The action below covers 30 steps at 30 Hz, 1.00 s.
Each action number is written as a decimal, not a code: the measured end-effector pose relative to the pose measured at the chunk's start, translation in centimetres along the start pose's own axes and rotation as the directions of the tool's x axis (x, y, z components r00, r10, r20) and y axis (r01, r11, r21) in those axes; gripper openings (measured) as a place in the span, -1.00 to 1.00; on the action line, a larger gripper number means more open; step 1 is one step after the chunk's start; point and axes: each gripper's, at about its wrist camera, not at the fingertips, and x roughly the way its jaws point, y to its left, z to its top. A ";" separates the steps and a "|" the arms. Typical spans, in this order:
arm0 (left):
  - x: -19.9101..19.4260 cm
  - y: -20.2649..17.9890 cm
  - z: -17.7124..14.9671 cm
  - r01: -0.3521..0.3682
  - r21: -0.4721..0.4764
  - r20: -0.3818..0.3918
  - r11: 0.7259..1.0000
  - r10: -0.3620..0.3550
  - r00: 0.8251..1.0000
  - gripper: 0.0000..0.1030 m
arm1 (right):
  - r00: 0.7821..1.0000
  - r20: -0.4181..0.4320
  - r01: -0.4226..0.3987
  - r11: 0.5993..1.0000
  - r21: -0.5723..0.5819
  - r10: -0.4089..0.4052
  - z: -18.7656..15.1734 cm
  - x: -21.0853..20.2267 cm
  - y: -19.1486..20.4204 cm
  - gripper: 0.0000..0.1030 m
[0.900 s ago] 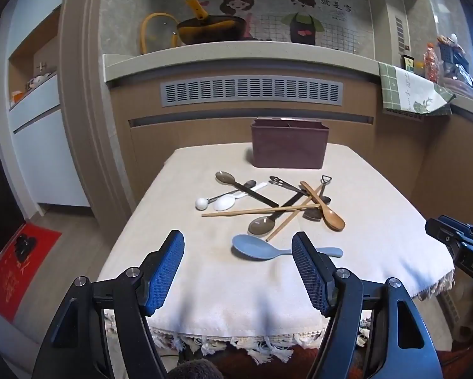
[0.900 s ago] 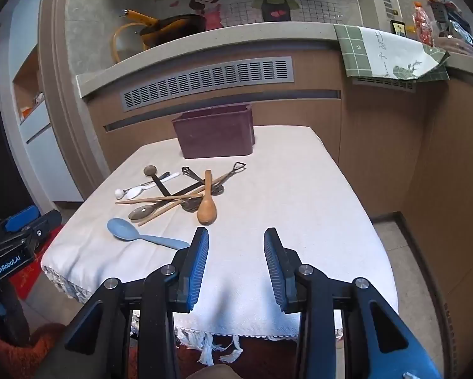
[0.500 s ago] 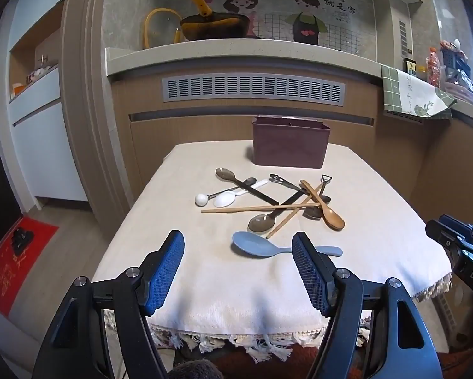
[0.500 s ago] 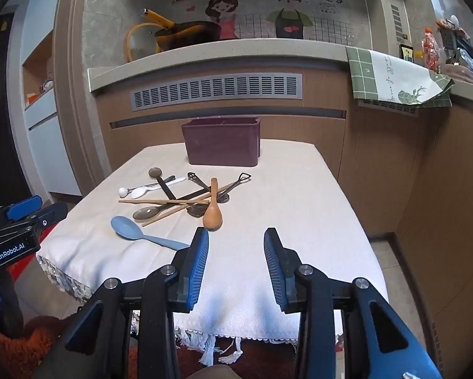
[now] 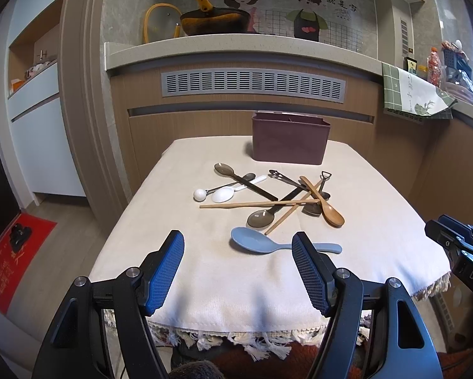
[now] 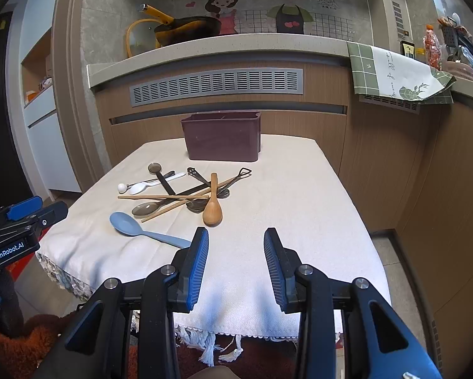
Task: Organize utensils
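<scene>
A pile of utensils lies mid-table: a blue spoon (image 5: 252, 242) nearest me, a wooden spoon (image 5: 326, 205), wooden chopsticks (image 5: 255, 203), a white spoon (image 5: 225, 193), and several dark spoons. A dark purple holder box (image 5: 289, 141) stands behind them at the table's far edge. My left gripper (image 5: 238, 268) is open and empty, above the table's near edge, just short of the blue spoon. My right gripper (image 6: 235, 260) is open and empty over the near right part of the table; the blue spoon (image 6: 127, 223), wooden spoon (image 6: 212, 210) and box (image 6: 223, 137) lie ahead of it.
The table wears a cream cloth (image 5: 204, 271) with a fringed front edge. A counter (image 5: 236, 44) with a pan rises behind the table. A green towel (image 6: 391, 72) hangs at right. A red mat (image 5: 12, 259) lies on the floor at left.
Both views have tilted up and levelled slightly; the table sits a bit lower in frame. Both grippers stay open and empty. The utensils have not moved.
</scene>
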 end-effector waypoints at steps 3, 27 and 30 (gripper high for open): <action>0.1 0.0 -0.1 0.001 0.000 -0.002 1.000 -0.001 1.000 0.38 | 1.000 -0.001 0.000 1.000 -0.001 0.000 0.0 0.0 0.0 -0.32; 0.4 0.1 -0.2 0.007 -0.007 -0.013 1.000 -0.007 1.000 0.38 | 1.000 -0.003 0.007 1.000 -0.004 -0.007 -0.1 -0.1 -0.1 -0.32; 0.4 0.1 -0.3 0.007 -0.010 -0.016 1.000 -0.007 1.000 0.38 | 1.000 -0.008 0.009 1.000 -0.007 -0.009 0.0 0.0 0.0 -0.32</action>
